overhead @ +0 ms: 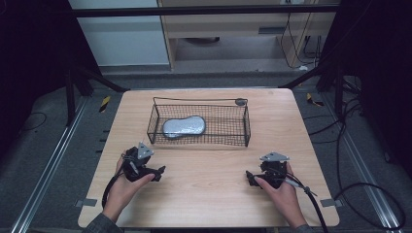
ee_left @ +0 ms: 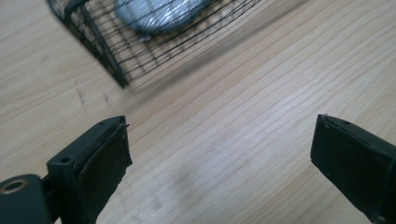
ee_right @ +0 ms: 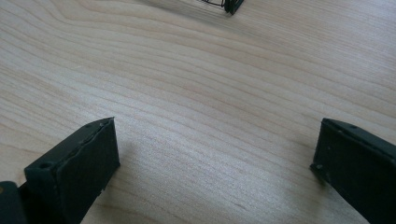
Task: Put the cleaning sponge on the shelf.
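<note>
A black wire basket (overhead: 246,127) stands at the middle of the wooden table (overhead: 204,194), and a silvery grey pouch (overhead: 183,126) lies in its left half. In the left gripper view the basket's corner (ee_left: 112,70) and the pouch (ee_left: 159,14) show at the top. My left gripper (overhead: 160,172) rests low over the table in front of the basket's left end, jaws wide apart and empty (ee_left: 219,154). My right gripper (overhead: 248,177) sits near the front right, also open with bare wood between its jaws (ee_right: 215,158). A basket corner (ee_right: 231,5) shows at the top of the right gripper view.
Bare wood lies between the two grippers and in front of the basket. Cables (overhead: 359,194) trail off the table's right side onto the floor. A metal frame bar (overhead: 204,10) crosses above the far edge, with cabinets behind.
</note>
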Available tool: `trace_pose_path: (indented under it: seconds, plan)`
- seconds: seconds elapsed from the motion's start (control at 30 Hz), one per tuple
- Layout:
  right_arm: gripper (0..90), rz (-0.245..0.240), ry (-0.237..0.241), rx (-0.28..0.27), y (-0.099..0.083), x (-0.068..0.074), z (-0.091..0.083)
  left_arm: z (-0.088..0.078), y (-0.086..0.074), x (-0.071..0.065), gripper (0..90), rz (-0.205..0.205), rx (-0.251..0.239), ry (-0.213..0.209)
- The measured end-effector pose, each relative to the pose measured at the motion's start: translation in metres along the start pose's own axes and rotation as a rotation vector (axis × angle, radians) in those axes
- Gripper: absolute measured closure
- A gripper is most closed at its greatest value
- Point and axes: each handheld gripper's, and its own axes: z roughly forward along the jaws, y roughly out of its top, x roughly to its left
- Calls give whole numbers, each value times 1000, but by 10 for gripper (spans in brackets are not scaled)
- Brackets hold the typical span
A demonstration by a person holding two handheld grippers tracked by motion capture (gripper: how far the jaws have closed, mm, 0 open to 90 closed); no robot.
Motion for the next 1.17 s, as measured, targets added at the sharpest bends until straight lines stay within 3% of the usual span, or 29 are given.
trace_pose_path:
  seconds: [0.17,0.33,0.7,0.9,1.0,1.17]
  plan:
    - [4,0,0,0,0,0,0,9,-12,16,42,-69,2,5]
    - [4,0,0,0,0,0,0,15,-21,27,39,-110,13,23]
    - [4,-1,1,0,0,0,0,27,-31,37,27,-149,38,21]
    - [4,0,0,0,0,0,0,31,-37,43,0,-198,5,-17]
    - [4,0,0,0,0,0,0,32,-41,45,0,-194,-34,-20]
    - [4,3,-3,2,0,1,0,32,-41,45,0,-194,-35,-20]
